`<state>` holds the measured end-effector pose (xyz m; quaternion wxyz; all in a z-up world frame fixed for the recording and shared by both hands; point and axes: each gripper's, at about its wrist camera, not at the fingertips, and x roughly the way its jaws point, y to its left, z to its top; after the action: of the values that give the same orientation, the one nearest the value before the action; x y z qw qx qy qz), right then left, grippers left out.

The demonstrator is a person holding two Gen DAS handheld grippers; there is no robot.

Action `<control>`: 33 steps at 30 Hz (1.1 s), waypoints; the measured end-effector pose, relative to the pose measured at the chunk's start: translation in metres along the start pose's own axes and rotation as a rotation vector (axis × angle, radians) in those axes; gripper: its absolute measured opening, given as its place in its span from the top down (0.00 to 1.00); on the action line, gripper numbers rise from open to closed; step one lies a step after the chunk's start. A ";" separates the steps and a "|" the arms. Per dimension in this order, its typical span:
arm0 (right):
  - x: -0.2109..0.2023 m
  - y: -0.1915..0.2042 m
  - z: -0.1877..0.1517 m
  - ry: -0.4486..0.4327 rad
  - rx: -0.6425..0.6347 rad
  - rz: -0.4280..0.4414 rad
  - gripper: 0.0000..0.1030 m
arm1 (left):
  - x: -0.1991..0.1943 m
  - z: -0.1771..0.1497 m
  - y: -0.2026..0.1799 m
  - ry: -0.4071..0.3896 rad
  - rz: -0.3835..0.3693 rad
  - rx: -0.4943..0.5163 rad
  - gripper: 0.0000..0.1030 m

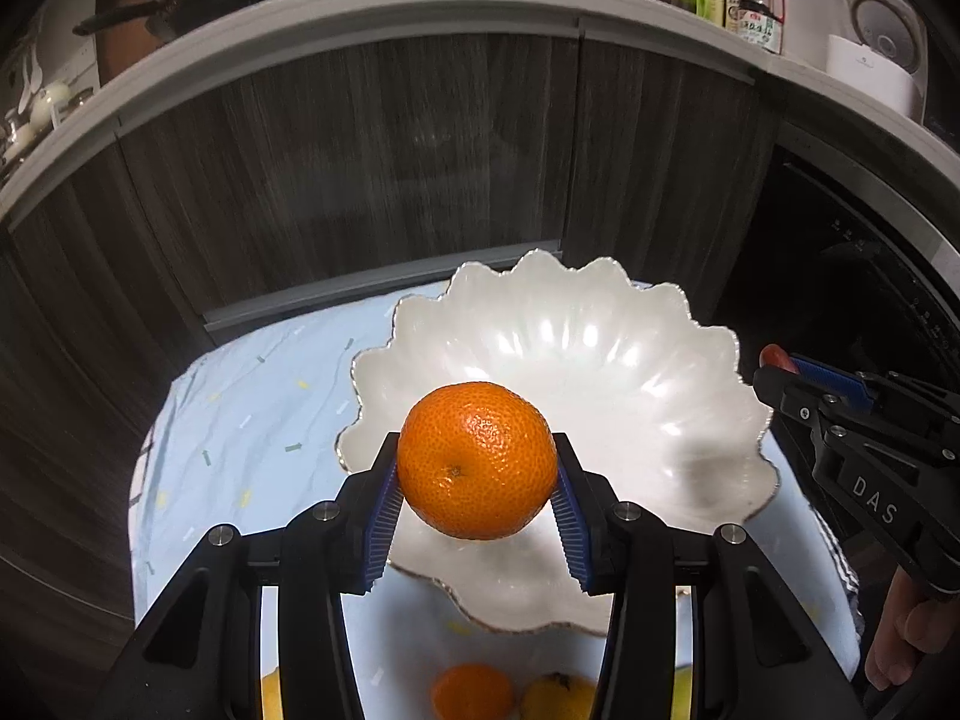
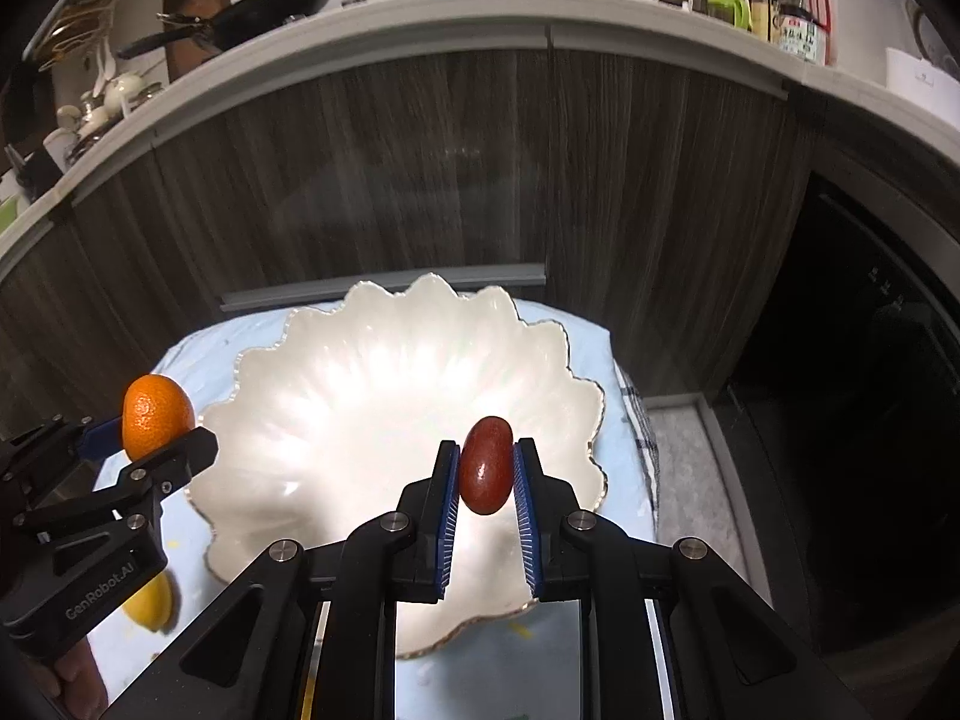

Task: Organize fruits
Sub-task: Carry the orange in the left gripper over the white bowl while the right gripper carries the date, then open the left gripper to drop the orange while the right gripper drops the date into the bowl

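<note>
My left gripper (image 1: 477, 468) is shut on an orange mandarin (image 1: 477, 459) and holds it above the near rim of a white scalloped bowl (image 1: 600, 348). It also shows at the left of the right wrist view (image 2: 162, 432) with the mandarin (image 2: 157, 417). My right gripper (image 2: 486, 468) is shut on a small dark red oval fruit (image 2: 486, 465) above the bowl (image 2: 360, 396). In the left wrist view the right gripper (image 1: 780, 363) shows at the right edge with the red fruit (image 1: 774, 355) peeking out. The bowl holds no fruit.
The bowl stands on a light blue cloth (image 1: 240, 408) over a small table. Another mandarin (image 1: 473, 690) and yellow fruits (image 1: 555, 696) lie on the cloth near me; a yellow fruit (image 2: 150, 603) shows at left. Dark wood cabinets (image 1: 420, 168) and a counter with bottles stand behind.
</note>
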<state>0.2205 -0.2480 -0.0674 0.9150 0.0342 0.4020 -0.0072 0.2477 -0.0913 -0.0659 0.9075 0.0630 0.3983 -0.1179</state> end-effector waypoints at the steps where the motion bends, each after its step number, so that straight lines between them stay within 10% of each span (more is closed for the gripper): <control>1: 0.004 -0.001 0.000 0.007 0.003 0.000 0.81 | 0.004 0.000 0.000 0.006 0.003 0.001 0.56; 24: 0.059 -0.007 -0.004 0.136 0.017 -0.009 0.80 | 0.060 -0.008 0.003 0.169 -0.017 -0.030 0.54; 33: 0.050 -0.008 -0.001 0.105 0.030 -0.023 0.54 | 0.048 -0.001 0.006 0.129 0.018 -0.035 0.30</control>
<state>0.2535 -0.2549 -0.1048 0.8918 0.0435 0.4499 -0.0217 0.2796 -0.0934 -0.1021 0.8819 0.0583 0.4573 -0.0984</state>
